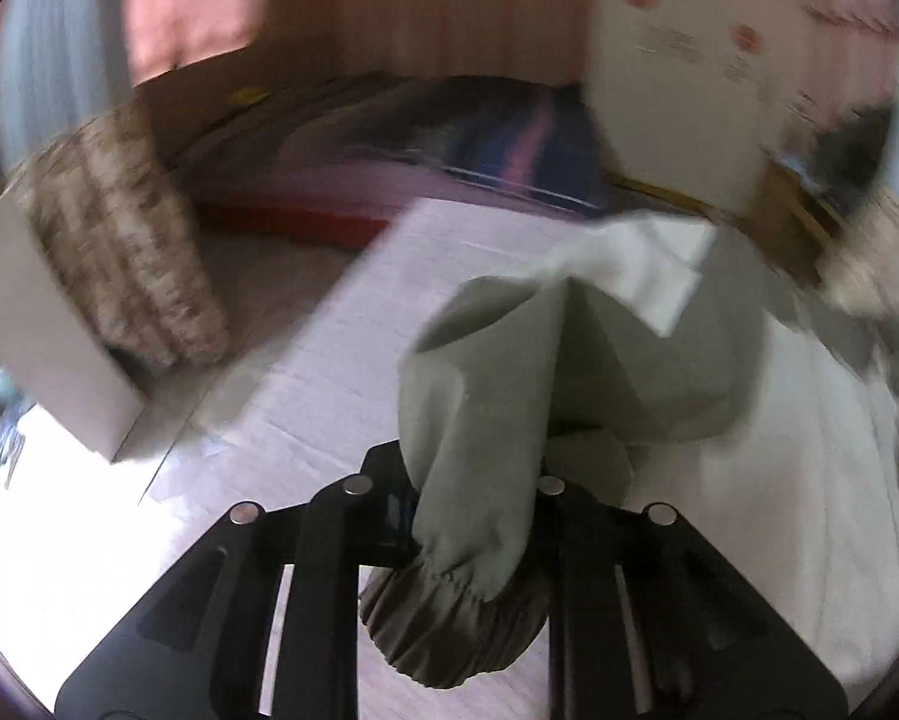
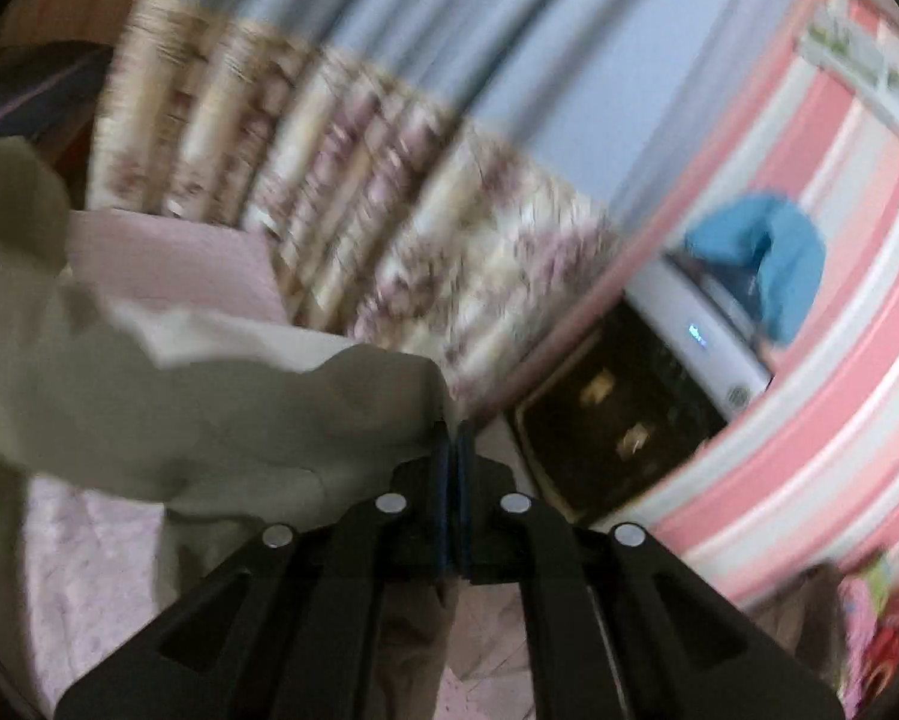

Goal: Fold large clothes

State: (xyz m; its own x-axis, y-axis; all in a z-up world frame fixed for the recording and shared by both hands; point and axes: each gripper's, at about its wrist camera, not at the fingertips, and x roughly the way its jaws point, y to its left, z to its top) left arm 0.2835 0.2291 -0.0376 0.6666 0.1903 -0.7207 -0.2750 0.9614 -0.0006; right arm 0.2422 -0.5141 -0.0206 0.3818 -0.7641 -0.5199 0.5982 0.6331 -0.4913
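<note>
A grey-green garment (image 1: pixel 569 360) with an elastic cuff (image 1: pixel 449 618) hangs bunched between the jaws of my left gripper (image 1: pixel 479 492), which is shut on it above the pale pink bed sheet (image 1: pixel 341 372). The cuff droops toward the camera. In the right wrist view my right gripper (image 2: pixel 452 438) is shut, its blue pads pinching an edge of the same garment (image 2: pixel 209 408), which stretches away to the left, lifted off the bed. Both views are motion-blurred.
A floral patterned pillow or quilt (image 1: pixel 125 246) lies at the left, also in the right wrist view (image 2: pixel 359 204). A dark striped blanket (image 1: pixel 461 138) lies at the bed's far end. A white appliance (image 2: pixel 701 336) with a blue cloth (image 2: pixel 773 258) stands to the right.
</note>
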